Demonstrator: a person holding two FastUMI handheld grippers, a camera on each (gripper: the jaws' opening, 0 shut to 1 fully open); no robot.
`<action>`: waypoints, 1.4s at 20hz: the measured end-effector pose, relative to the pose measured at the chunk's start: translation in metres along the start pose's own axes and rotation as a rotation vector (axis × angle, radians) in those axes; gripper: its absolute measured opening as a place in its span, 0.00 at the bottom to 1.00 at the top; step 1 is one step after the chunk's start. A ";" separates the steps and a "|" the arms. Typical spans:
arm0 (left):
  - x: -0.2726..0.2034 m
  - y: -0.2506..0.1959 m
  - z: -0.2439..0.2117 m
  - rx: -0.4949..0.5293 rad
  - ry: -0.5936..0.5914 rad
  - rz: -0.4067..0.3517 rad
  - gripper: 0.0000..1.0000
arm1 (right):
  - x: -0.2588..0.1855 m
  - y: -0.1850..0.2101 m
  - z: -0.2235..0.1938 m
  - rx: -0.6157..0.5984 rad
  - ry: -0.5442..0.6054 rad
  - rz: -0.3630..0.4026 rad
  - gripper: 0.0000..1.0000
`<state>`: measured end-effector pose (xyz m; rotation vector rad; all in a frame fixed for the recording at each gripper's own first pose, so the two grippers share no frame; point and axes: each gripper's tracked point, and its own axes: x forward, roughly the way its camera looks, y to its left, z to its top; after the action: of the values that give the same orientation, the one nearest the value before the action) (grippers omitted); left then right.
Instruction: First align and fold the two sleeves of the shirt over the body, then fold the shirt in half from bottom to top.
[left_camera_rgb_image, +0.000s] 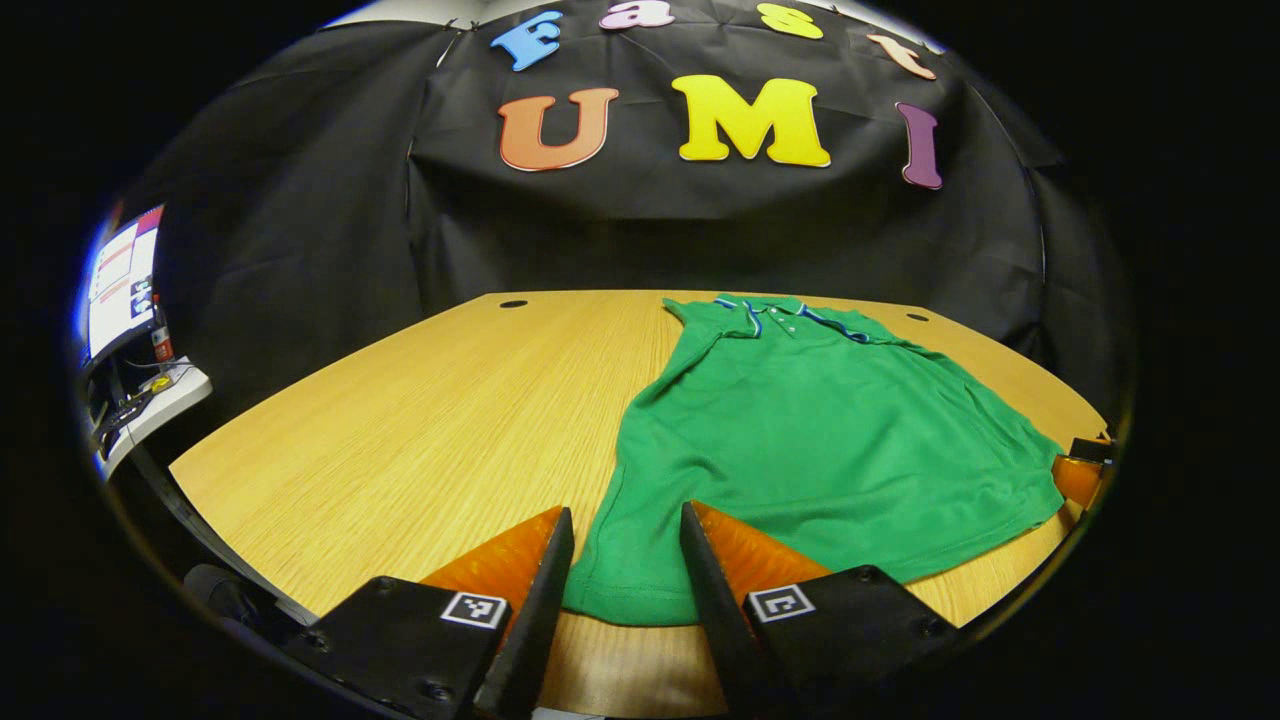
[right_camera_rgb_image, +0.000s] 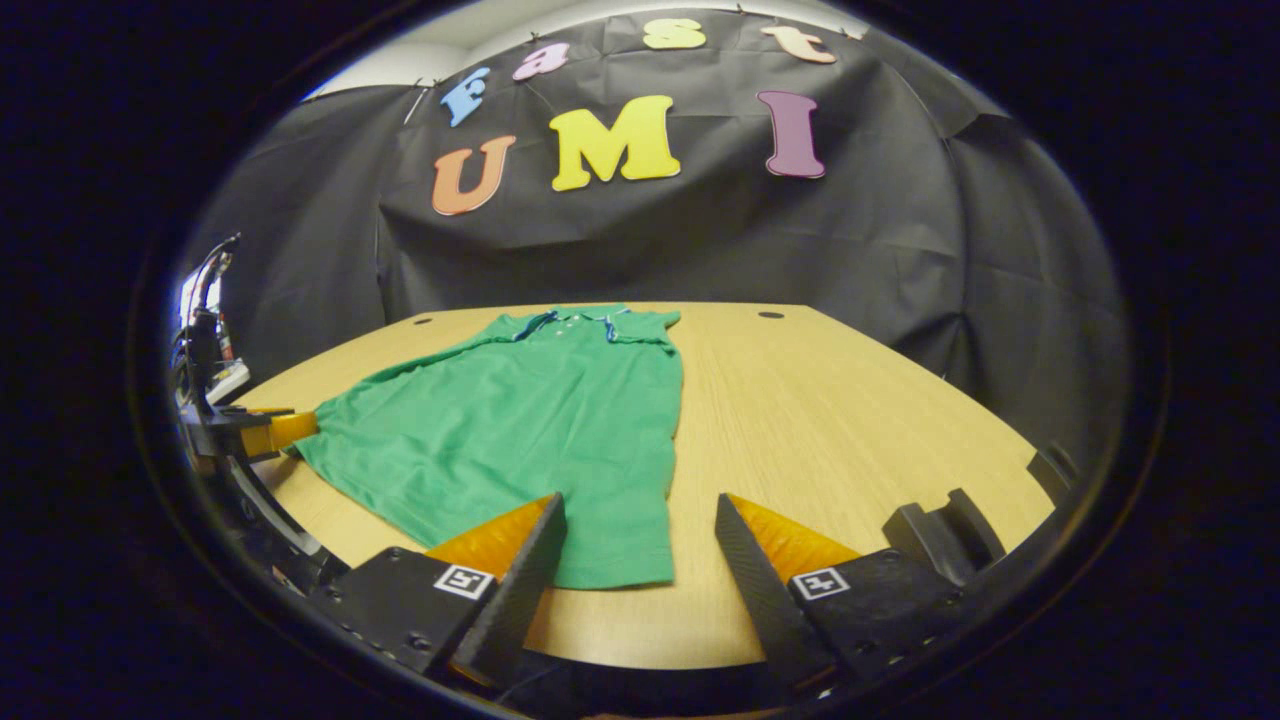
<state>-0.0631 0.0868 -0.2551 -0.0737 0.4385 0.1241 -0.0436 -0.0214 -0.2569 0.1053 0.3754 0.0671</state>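
A green polo shirt (left_camera_rgb_image: 810, 440) lies flat on the wooden table (left_camera_rgb_image: 440, 420), collar toward the black wall, hem toward me, both sleeves folded in over the body. My left gripper (left_camera_rgb_image: 625, 515) is open over the hem's left corner, nothing between its fingers. In the right gripper view the same shirt (right_camera_rgb_image: 520, 430) lies on the table (right_camera_rgb_image: 850, 420), and my right gripper (right_camera_rgb_image: 640, 505) is open above the hem's right corner. The other gripper (right_camera_rgb_image: 255, 430) shows at the shirt's far left edge there, and the right one (left_camera_rgb_image: 1085, 470) at the far right of the left gripper view.
A shelf with a screen and small items (left_camera_rgb_image: 130, 330) stands to the left beyond the table. Cable holes (left_camera_rgb_image: 513, 303) sit near the table's back edge. Bare wood stretches left of the shirt and, in the right gripper view, right of it (right_camera_rgb_image: 900, 440).
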 end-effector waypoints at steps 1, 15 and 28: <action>0.000 -0.001 0.001 -0.002 0.009 0.009 0.70 | 0.003 -0.004 0.000 0.011 -0.009 -0.001 0.80; 0.009 -0.029 0.027 0.015 0.012 -0.058 0.09 | 0.003 -0.001 0.034 -0.004 -0.056 0.085 0.00; 0.063 -0.048 0.187 0.064 -0.204 -0.108 0.08 | 0.060 -0.007 0.209 -0.119 -0.267 0.008 0.00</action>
<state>0.0784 0.0641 -0.1110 -0.0213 0.2344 0.0111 0.0898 -0.0417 -0.0863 -0.0025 0.1038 0.0822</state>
